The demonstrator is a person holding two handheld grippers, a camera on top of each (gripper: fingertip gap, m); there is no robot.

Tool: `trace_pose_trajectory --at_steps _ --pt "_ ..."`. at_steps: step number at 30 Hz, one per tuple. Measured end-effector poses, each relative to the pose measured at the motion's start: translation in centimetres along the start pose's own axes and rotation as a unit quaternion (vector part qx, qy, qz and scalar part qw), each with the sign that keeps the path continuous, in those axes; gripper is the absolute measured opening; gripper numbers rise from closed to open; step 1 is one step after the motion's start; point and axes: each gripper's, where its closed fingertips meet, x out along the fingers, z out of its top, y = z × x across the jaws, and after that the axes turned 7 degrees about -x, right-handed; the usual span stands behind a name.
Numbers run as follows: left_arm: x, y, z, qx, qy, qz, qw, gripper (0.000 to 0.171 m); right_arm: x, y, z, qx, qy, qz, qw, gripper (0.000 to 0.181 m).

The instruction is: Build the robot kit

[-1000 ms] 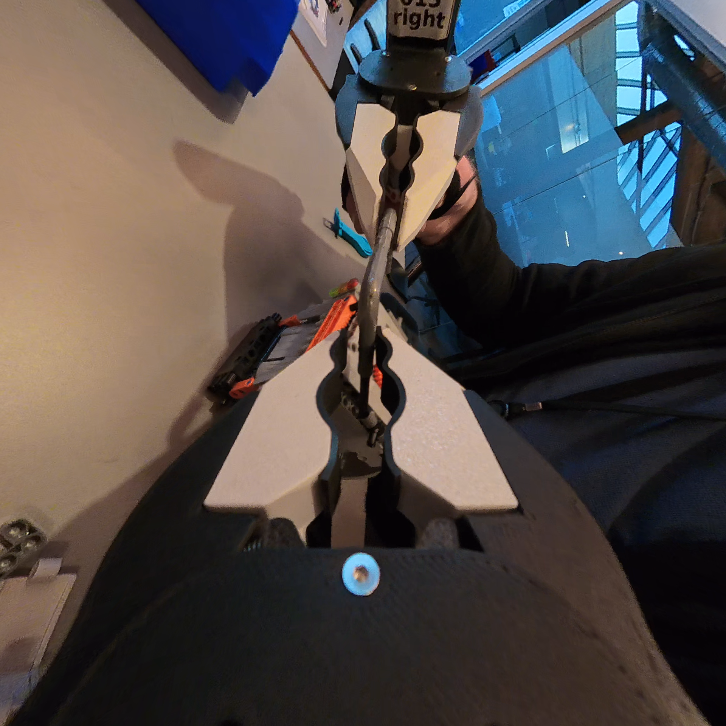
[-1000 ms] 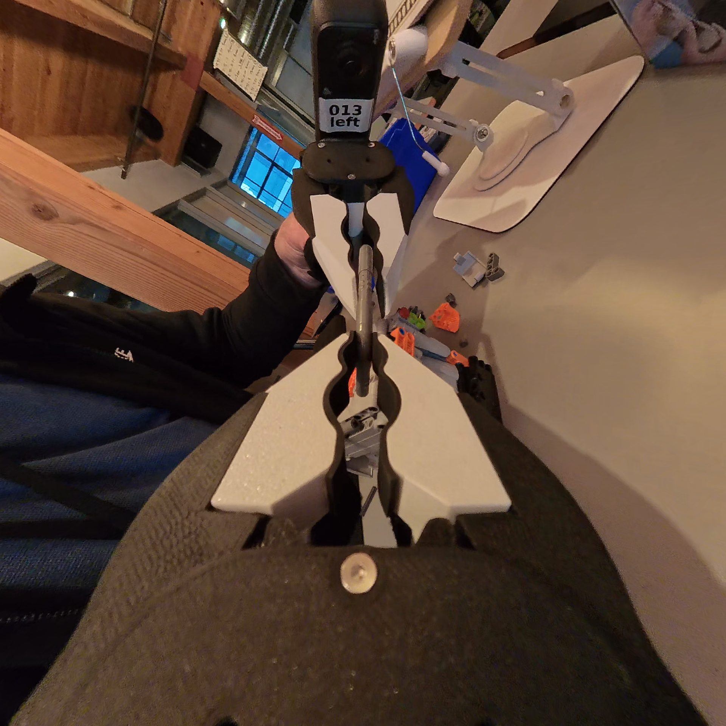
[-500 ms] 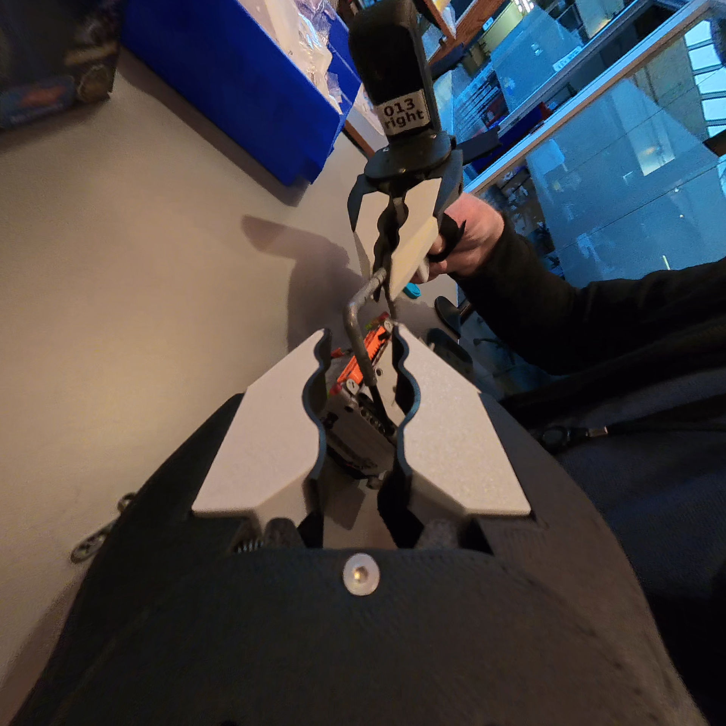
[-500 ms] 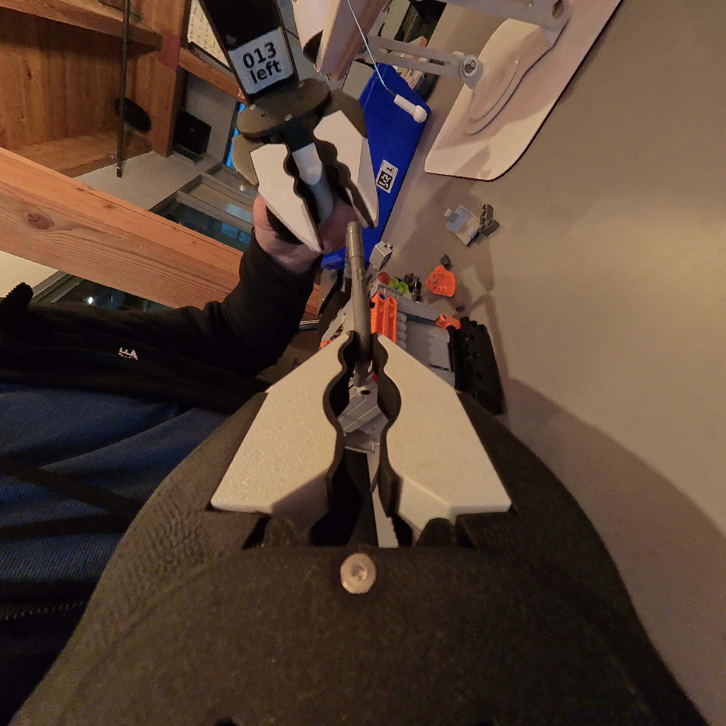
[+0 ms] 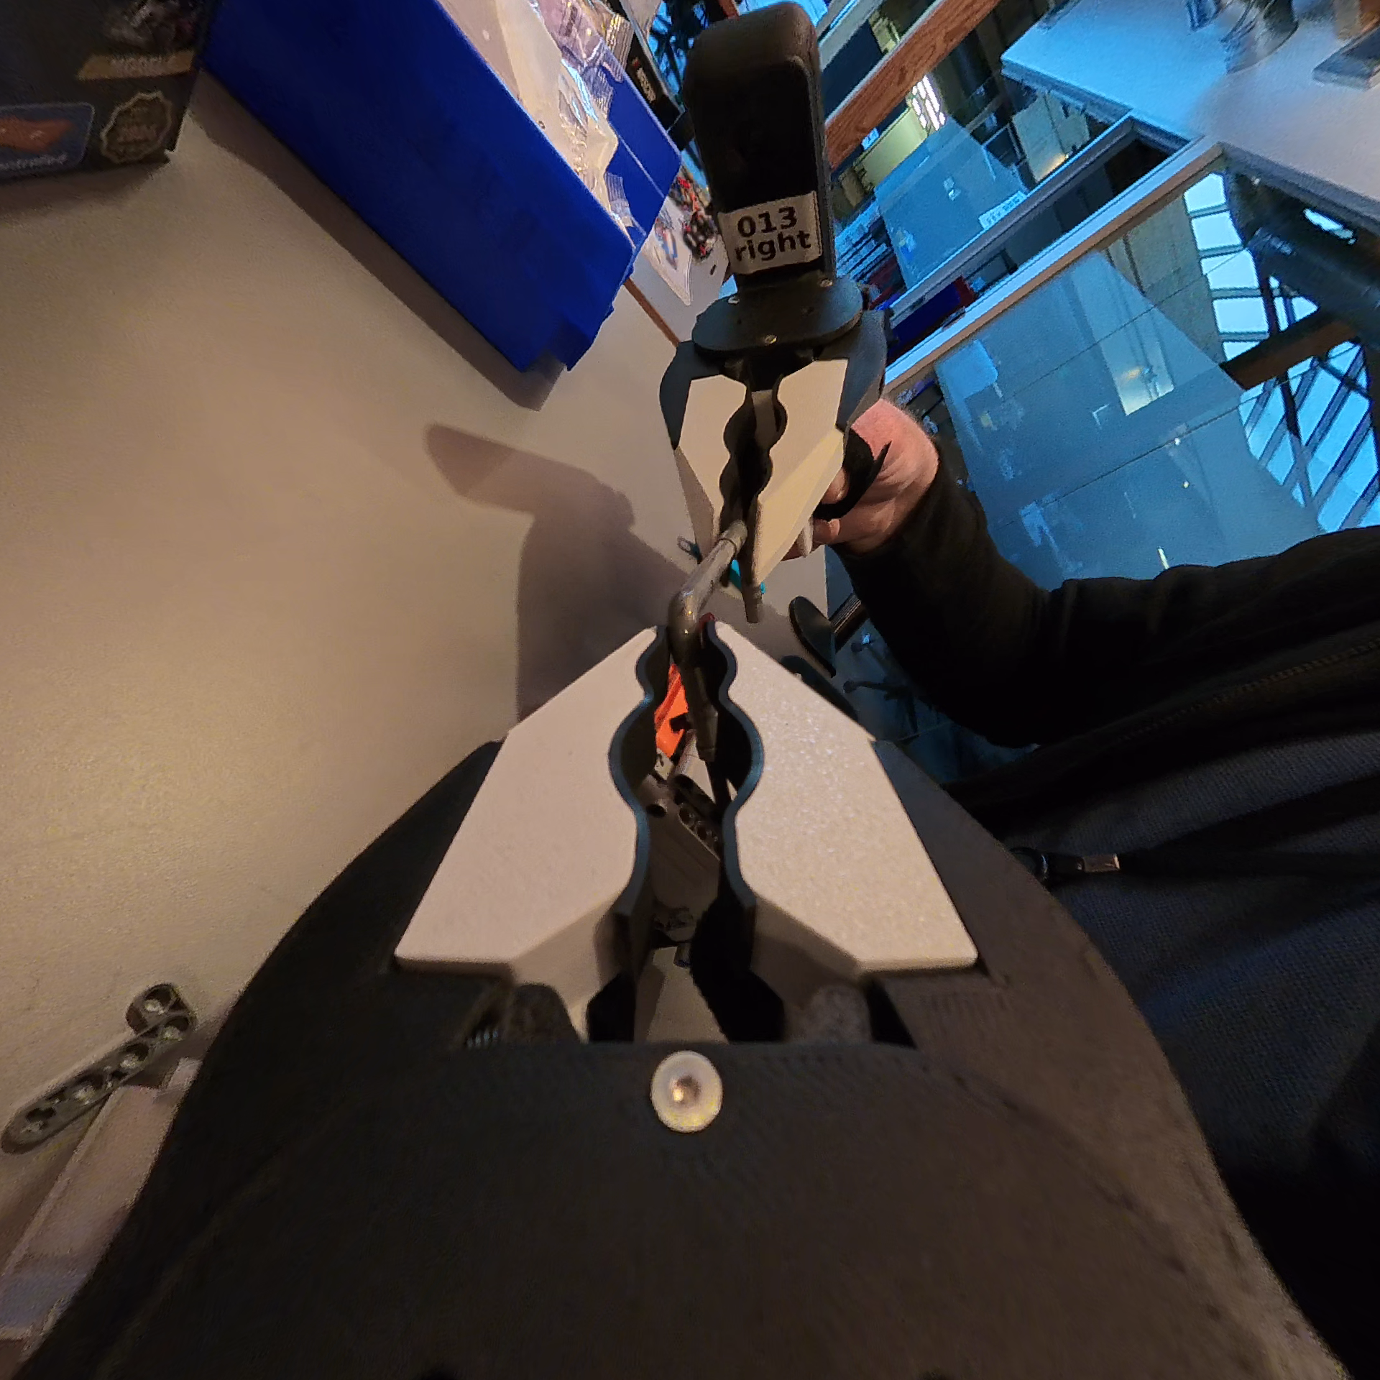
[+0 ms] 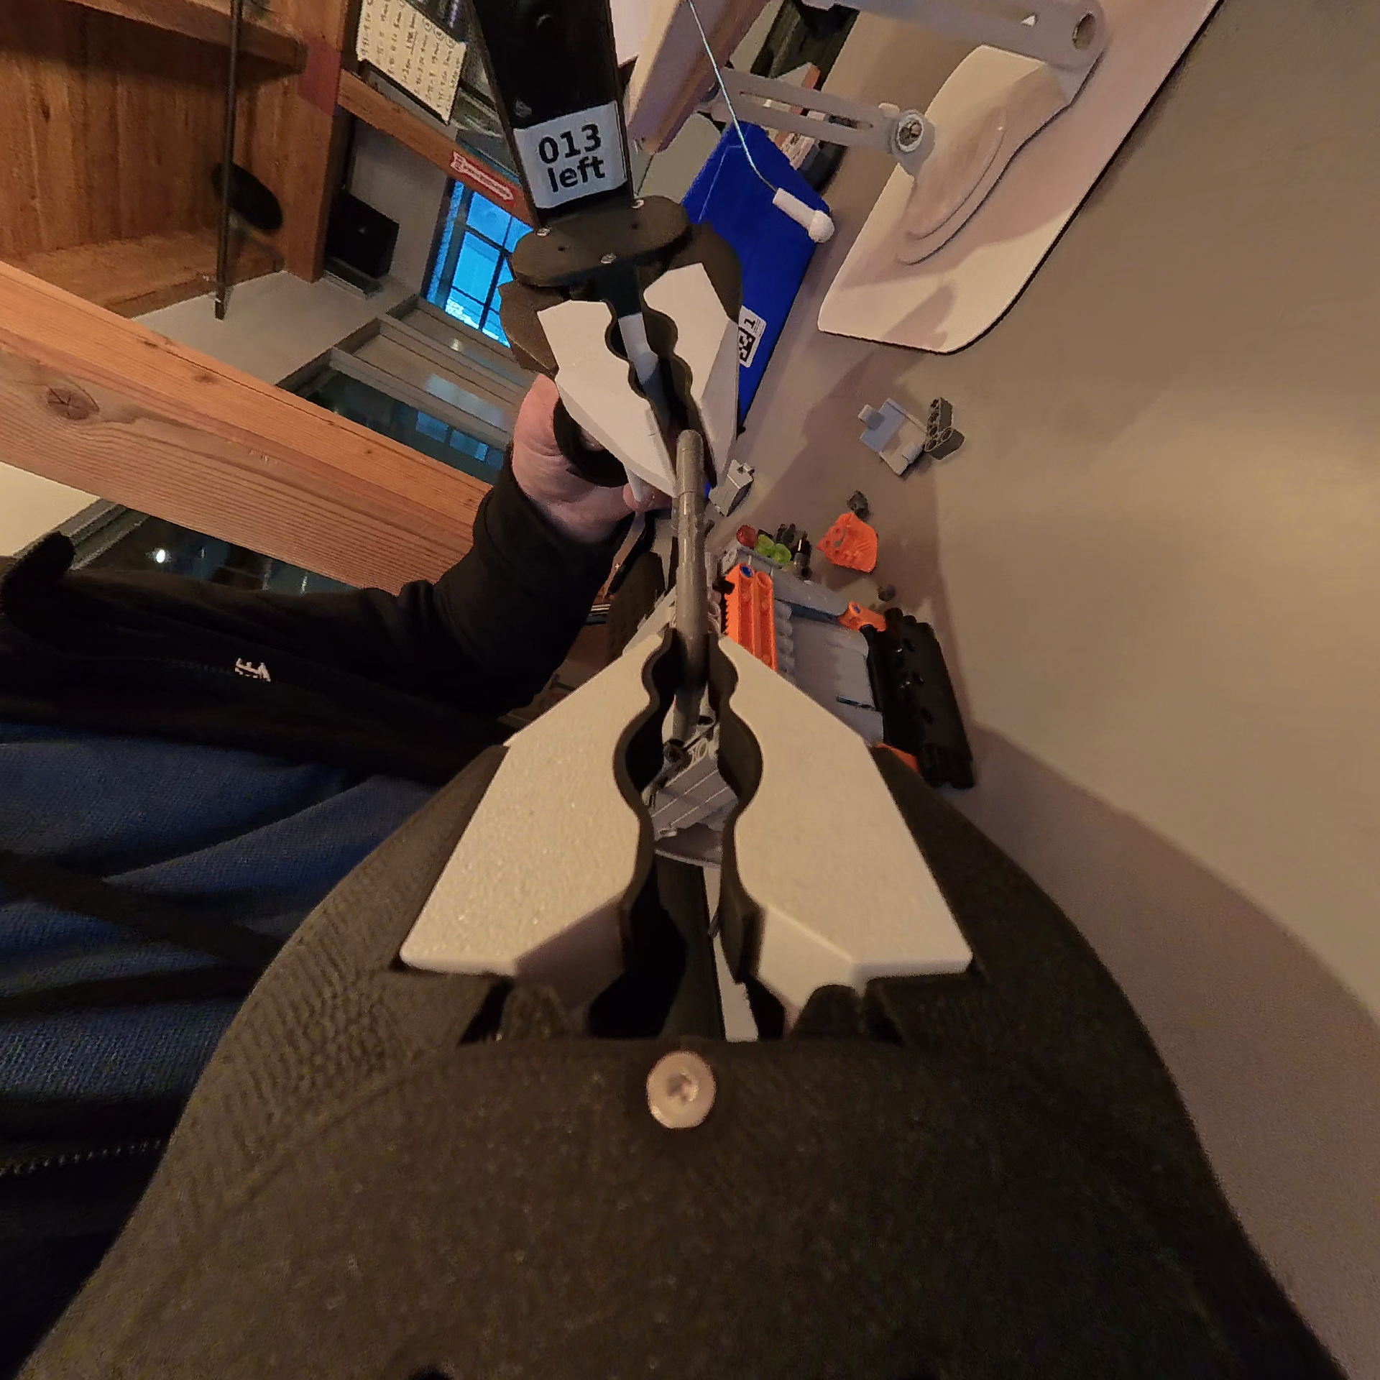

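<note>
A thin grey tube with a bend (image 5: 683,612) spans the two grippers, which face each other above the table. My left gripper (image 5: 685,648) is shut on one end of it, and that end runs in between the fingers. My right gripper (image 6: 691,648) is shut on the other end (image 6: 688,582). Each gripper also shows in the other's view: the right gripper (image 5: 735,549) and the left gripper (image 6: 683,467). A grey, orange and black brick-built model (image 6: 821,650) lies on the table beneath them.
A blue bin (image 5: 448,187) and a dark box (image 5: 75,75) stand at the back. A white stand base (image 6: 948,246) is on the table, with loose pieces near it: an orange one (image 6: 847,541), grey ones (image 6: 903,433) and a holed beam (image 5: 97,1075). The person's torso is close by. Tip to tip, the grippers are about 5 cm apart.
The left gripper opened half a second ago and has closed again on the tube. Both grippers have drawn apart and tilted. The tube now shows a sharper bend.
</note>
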Motion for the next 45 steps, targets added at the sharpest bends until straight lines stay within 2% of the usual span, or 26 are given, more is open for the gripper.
trace_pose_trajectory --at_steps 20,27,34,45 --pt "-0.3 0.3 -0.7 -0.074 -0.056 -0.030 0.995 0.006 0.7 -0.1 1.9 -0.014 -0.027 0.001 1.000 0.012" --pt "-0.7 0.0 -0.9 -0.089 -0.084 -0.036 0.992 0.006 1.4 -0.4 2.1 -0.020 -0.005 0.006 1.000 0.000" --pt "-1.0 -0.1 -1.1 -0.101 -0.107 -0.042 0.988 0.006 1.9 -0.1 2.0 -0.030 0.024 0.009 0.999 0.021" --pt "-1.3 -0.2 -1.3 -0.112 -0.140 -0.043 0.983 0.006 3.2 0.0 1.6 -0.050 0.064 0.009 0.997 0.004"
